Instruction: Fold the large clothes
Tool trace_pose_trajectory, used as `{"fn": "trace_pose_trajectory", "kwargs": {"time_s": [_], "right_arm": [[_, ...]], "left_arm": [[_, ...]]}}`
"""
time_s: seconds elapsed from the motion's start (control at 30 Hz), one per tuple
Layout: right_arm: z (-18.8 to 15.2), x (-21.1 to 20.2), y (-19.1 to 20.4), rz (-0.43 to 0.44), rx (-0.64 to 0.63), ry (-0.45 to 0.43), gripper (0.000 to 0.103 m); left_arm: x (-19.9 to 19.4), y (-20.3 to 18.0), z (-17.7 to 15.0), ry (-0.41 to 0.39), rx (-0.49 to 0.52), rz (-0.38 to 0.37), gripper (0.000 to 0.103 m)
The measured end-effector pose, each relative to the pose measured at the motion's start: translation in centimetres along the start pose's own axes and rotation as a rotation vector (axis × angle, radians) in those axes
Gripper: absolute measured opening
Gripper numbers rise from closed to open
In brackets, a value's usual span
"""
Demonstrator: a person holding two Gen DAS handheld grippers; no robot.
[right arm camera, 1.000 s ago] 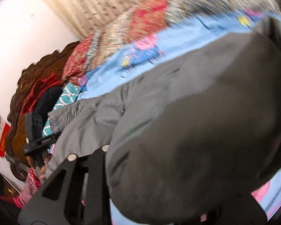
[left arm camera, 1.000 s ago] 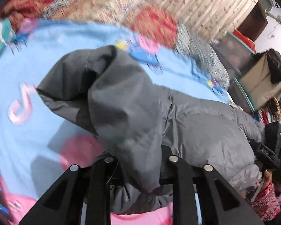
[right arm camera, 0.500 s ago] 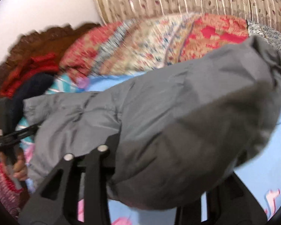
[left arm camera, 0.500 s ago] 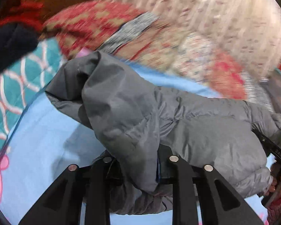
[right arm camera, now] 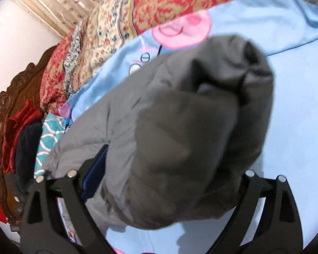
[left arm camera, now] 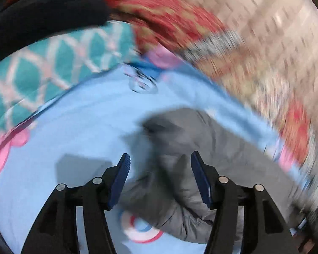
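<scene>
Left hand-held gripper (left arm camera: 160,165) hangs over the bed with its blue-padded fingers (left arm camera: 120,177) spread wide apart and nothing between them — the grey padded jacket (left arm camera: 201,160) lies below and beyond, rumpled on the light blue cartoon sheet (left arm camera: 78,122). That view is smeared with blur, so the jacket's folds are hard to read. Right hand-held gripper (right arm camera: 159,182) is buried in a thick bunch of the same jacket (right arm camera: 180,127); the fabric fills the gap between its black arms and drapes over them, so I cannot tell whether the fingers are clamped on it or merely under it. A pink cartoon face (right arm camera: 182,29) on the sheet (right arm camera: 286,84) shows just past the bundle. Along the far side of the bed lie a red-and-gold patterned quilt (right arm camera: 171,2), a teal lattice-print cloth (left arm camera: 59,63) and a dark carved headboard (right arm camera: 8,103).
</scene>
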State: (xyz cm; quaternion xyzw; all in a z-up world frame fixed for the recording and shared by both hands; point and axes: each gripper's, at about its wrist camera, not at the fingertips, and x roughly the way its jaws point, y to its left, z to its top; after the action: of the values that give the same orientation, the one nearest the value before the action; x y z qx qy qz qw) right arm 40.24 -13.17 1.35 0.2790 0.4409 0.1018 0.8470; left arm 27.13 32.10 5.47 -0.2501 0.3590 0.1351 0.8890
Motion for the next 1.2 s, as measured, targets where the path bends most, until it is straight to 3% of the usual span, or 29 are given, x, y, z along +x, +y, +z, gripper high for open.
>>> {"fn": "trace_pose_trajectory", "kwargs": {"time_s": [0.07,0.17,0.3,0.43,0.57,0.7,0.93,1.07,1.2], "right_arm": [[-0.9,-0.7,0.0,-0.026,-0.006,0.019,0.09],[-1.9,-2.3,-1.3,-0.018,0.063,0.035,0.09],[-4.4,-5.4,-5.9,0.016,0.189,0.072,0.09],[-7.5,-8.8,-7.3,-0.024,0.191,0.054,0.09],[-12.5,-12.4,-7.0,-0.075,0.105,0.057,0.09],[-18.3,-15.4,-5.5,-0.121,-0.029,0.073,0.09],[-28.3,-20.2,-3.9,-0.156,-0.158,0.075,0.09],[-32.4,-23.1,-3.9,-0.186,-0.19,0.054,0.09],[-35.5,-25.5,-4.3,-0.18,-0.194,0.056,0.09]], "left_arm": [[-2.7,1.9,0.2,-0.015,-0.075,0.015,0.062],[-6.5,2.7,-1.3,-0.038,-0.052,-0.003,0.062],[-10.7,1.5,-7.0,-0.004,0.108,-0.01,0.062],[-12.6,-0.4,-13.9,0.069,0.279,-0.01,0.062],[-14.7,-1.6,-20.4,0.109,0.442,0.013,0.062],[-16.6,-2.5,-24.3,0.13,0.533,0.009,0.062],[-19.6,-3.3,-29.6,0.157,0.563,0.018,0.062],[-21.0,-3.8,-32.3,0.166,0.604,0.044,0.062],[-23.6,-4.1,-34.1,0.126,0.634,0.041,0.062]]}}
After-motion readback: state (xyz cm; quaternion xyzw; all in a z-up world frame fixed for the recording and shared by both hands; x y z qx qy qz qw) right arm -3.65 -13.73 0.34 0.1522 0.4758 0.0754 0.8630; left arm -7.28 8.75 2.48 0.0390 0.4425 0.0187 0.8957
